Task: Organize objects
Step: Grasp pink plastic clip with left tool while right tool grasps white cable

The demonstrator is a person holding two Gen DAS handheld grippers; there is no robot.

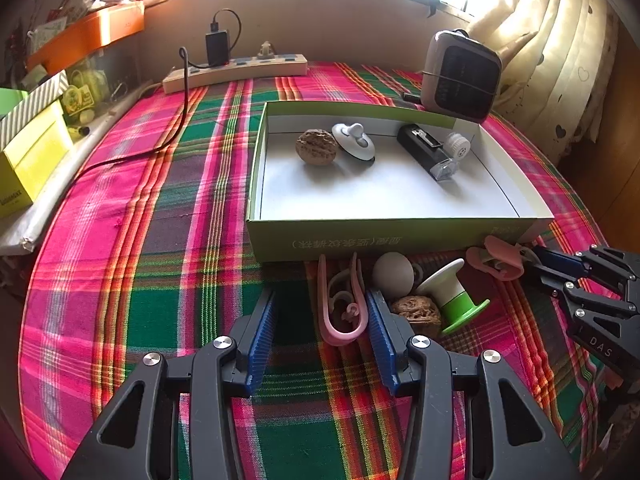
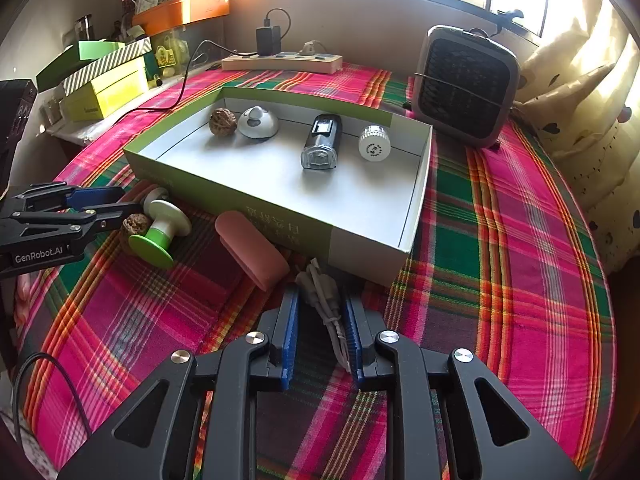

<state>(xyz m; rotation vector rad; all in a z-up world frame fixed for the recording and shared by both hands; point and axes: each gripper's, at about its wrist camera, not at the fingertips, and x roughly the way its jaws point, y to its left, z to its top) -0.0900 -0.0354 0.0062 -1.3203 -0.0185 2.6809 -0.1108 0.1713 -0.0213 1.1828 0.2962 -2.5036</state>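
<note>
A green box (image 1: 400,240) with a white floor holds a walnut (image 1: 316,147), a white knob (image 1: 354,140), a black device (image 1: 426,152) and a white cap (image 1: 458,145). In front of it lie a pink clip (image 1: 340,312), a white ball (image 1: 394,274), a second walnut (image 1: 418,312), a green-and-white spool (image 1: 452,296) and a pink case (image 2: 252,248). My left gripper (image 1: 322,296) is open, with the pink clip between its fingers near the right pad. My right gripper (image 2: 320,300) is shut on a grey cable bundle (image 2: 320,292) just before the box's near corner.
A power strip (image 1: 236,70) with a black charger lies at the back. A grey fan heater (image 2: 466,84) stands behind the box's right end. Yellow and striped boxes (image 2: 108,84) are stacked at the left edge. Curtains (image 1: 560,60) hang at the right. A plaid cloth (image 1: 160,240) covers the table.
</note>
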